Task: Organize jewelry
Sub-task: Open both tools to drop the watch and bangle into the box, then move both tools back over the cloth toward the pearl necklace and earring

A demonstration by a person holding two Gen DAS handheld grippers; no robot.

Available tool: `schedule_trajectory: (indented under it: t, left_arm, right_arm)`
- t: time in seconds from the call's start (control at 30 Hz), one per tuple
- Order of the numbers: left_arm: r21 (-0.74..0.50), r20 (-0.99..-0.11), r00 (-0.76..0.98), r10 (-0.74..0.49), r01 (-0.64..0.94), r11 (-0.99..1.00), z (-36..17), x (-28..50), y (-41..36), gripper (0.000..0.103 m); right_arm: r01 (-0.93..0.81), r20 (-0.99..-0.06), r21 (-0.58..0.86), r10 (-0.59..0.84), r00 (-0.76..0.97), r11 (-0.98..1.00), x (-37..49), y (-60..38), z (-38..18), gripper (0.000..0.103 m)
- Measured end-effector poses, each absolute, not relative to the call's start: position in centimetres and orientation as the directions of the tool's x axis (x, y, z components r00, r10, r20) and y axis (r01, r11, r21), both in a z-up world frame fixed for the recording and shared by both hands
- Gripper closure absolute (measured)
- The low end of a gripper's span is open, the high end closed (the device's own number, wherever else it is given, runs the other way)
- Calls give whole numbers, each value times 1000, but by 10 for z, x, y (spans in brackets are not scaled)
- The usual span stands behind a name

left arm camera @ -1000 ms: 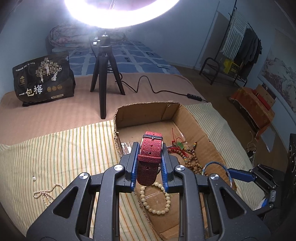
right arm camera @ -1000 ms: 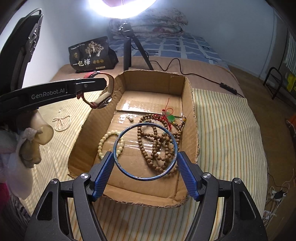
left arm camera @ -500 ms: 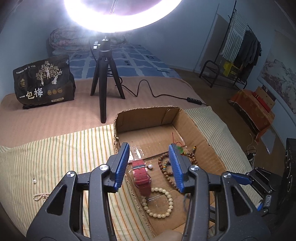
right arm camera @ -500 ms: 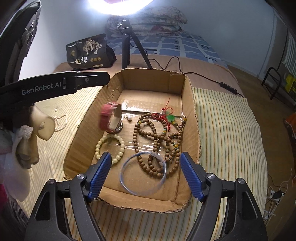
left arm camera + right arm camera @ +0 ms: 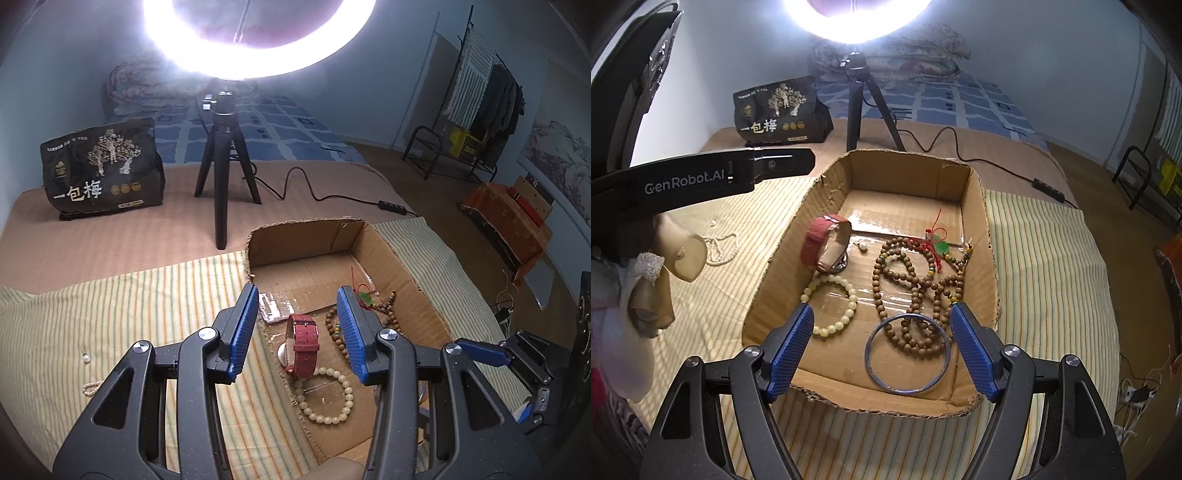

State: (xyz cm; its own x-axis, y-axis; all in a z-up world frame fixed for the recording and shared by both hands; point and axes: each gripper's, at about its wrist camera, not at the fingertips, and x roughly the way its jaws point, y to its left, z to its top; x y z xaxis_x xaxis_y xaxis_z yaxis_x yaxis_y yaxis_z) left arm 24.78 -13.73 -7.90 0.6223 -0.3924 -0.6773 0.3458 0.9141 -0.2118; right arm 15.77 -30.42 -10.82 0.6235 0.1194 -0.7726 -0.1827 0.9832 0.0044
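Observation:
The cardboard box lies on the striped cloth. Inside it are a red watch, a cream bead bracelet, a long brown bead string, a red cord with a green pendant and a thin blue bangle. My left gripper hangs open above the watch, holding nothing. Over the box's near end my right gripper stands open, the bangle lying free below it. A pearl necklace lies on the cloth left of the box.
A ring light on a black tripod stands behind the box, its cable trailing right. A black printed bag sits at the back left. A loose pearl lies on the cloth. A sleeve with lace fills the right view's left edge.
The left jaws opened and the red watch dropped into the box. The right jaws widened and the blue bangle fell flat onto the box floor.

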Motion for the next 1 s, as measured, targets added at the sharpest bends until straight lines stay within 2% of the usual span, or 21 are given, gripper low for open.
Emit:
schedule_trajectory:
  t: [0.37,1.0]
  left_arm:
    - [-187,-663,656,-362,323,928,-64,234,-103,58]
    - [-190,-660,705,-261,179,965,-52,217,22,58]
  right_arm:
    - [-199,-740,13,144,657,980,150,-289,-90,27]
    - [-303,-721,96,276,636,948,156,-230,-82,27]
